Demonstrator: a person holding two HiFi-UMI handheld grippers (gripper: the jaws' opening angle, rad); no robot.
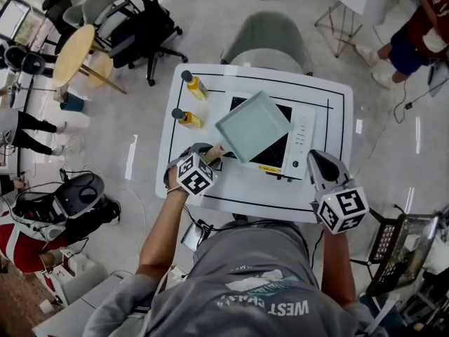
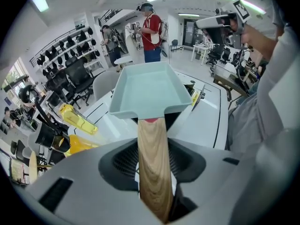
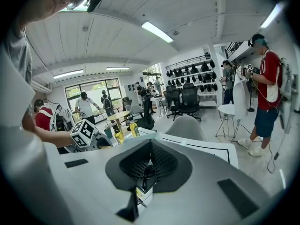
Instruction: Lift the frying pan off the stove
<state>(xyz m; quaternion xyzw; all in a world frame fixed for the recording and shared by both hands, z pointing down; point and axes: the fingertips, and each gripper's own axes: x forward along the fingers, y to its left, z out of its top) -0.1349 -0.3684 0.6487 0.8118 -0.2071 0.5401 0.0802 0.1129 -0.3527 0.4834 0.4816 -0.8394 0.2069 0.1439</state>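
The frying pan (image 2: 147, 90) has its wooden handle (image 2: 152, 163) clenched in my left gripper's (image 1: 210, 156) jaws, which swallow the handle's tail. The pan sits over the stove (image 1: 300, 140) on the bench (image 1: 245, 188), covering most of the glass. I can't tell if the base touches. My right gripper's (image 1: 316, 159) jaws are pressed together, holding nothing.

The right tool (image 3: 149, 165) has its jaws pressed together with nothing between them. Past it lies a white desk (image 3: 211, 150) carrying two yellow bottles (image 3: 133, 128), with a grey chair (image 3: 185, 125) behind.
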